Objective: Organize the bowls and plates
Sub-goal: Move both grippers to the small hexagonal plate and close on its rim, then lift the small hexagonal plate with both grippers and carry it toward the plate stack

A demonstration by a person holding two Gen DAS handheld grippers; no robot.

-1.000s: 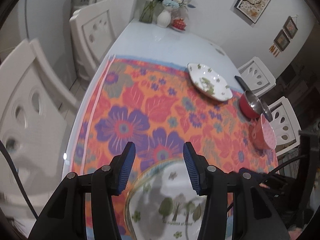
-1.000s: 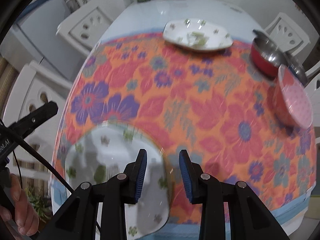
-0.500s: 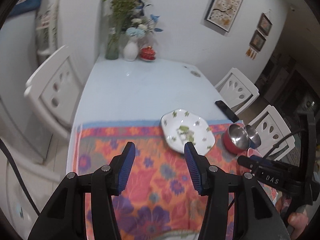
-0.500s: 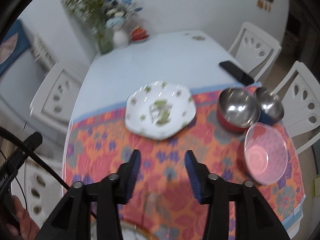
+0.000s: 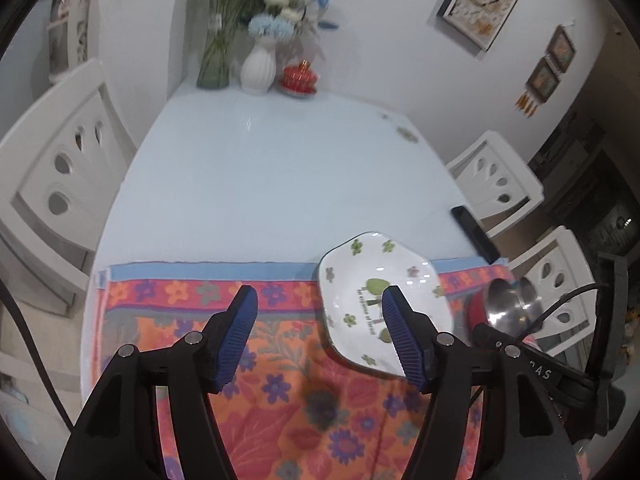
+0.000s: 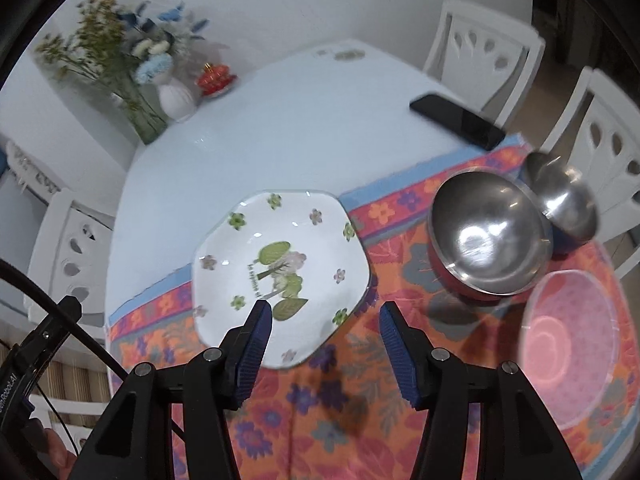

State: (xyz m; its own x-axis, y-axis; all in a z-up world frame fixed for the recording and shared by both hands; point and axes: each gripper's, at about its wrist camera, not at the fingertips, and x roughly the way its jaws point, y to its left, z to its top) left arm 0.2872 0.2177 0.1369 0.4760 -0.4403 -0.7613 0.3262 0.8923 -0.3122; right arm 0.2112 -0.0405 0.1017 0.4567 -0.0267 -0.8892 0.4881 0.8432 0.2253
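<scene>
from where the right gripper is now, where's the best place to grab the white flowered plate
Probably the near rim of the white flowered plate, straight ahead of the right gripper, which is open and empty. The plate lies flat on the cloth with a raised, angular edge, so one finger over the rim and one under should hold.

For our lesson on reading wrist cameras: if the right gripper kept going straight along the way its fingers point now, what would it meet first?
Probably the floral cloth just past the near right rim of the white leaf-print plate. The right gripper is open and empty. Depth is uncertain, so it might clip the plate's edge.
</scene>
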